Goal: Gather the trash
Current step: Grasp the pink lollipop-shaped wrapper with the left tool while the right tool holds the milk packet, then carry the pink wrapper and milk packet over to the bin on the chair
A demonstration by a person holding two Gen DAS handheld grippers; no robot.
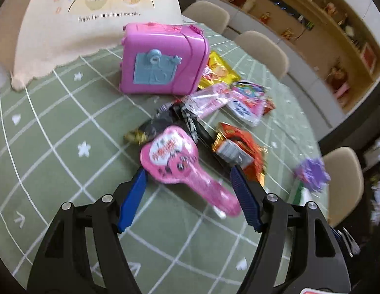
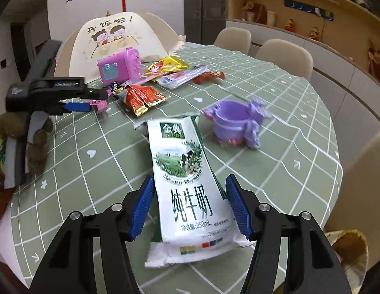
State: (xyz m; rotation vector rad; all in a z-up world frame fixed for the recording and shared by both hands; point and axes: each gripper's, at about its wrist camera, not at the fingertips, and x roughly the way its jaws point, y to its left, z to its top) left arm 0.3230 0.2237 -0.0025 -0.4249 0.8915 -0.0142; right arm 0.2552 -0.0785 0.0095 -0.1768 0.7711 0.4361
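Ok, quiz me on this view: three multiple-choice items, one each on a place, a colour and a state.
1. Where does the milk carton lie?
A. between the right hand-held gripper's fingers
B. inside the purple cup
C. on a chair

2. What colour is the toy suitcase?
A. green
B. pink
C. white

3. How do the left hand-held gripper's jaws stand?
A. clamped on a red wrapper
B. shut and empty
C. open around the pink wrapper

A: a blue finger flanks each side. B: pink shell, blue patch. C: gaps on both sides.
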